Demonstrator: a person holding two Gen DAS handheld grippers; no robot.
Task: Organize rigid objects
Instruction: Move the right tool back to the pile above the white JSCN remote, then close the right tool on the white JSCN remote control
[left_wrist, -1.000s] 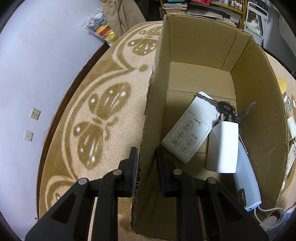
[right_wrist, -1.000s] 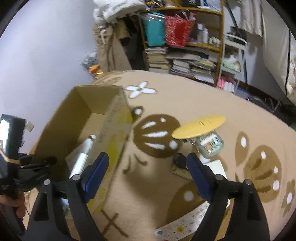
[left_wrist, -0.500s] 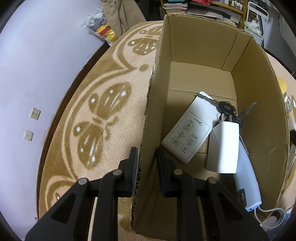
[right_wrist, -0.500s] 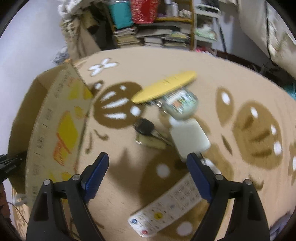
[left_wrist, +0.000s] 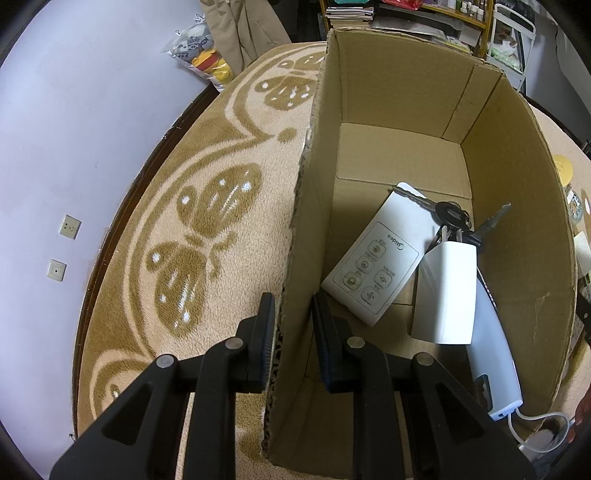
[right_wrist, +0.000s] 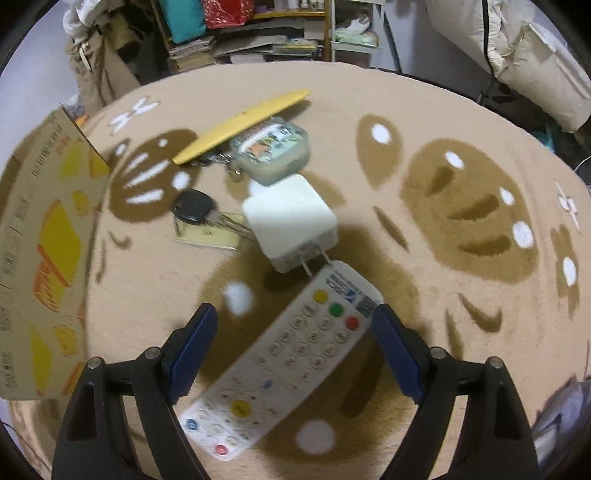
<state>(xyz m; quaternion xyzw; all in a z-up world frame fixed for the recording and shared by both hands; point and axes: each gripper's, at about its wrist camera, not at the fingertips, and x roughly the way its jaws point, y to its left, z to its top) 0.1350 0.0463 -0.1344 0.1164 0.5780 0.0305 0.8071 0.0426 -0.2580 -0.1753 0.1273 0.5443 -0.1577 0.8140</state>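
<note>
Two tools: left tool (left_wrist: 293, 325) clamps box wall (left_wrist: 295, 280).

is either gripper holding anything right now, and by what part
The left gripper is clamped on the cardboard box by its side wall. The right gripper is open above the white remote, holding nothing.

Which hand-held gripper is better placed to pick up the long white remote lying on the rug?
The right hand-held gripper: open, the remote lying between its fingers. The left hand-held gripper is shut on the cardboard box wall.
</note>
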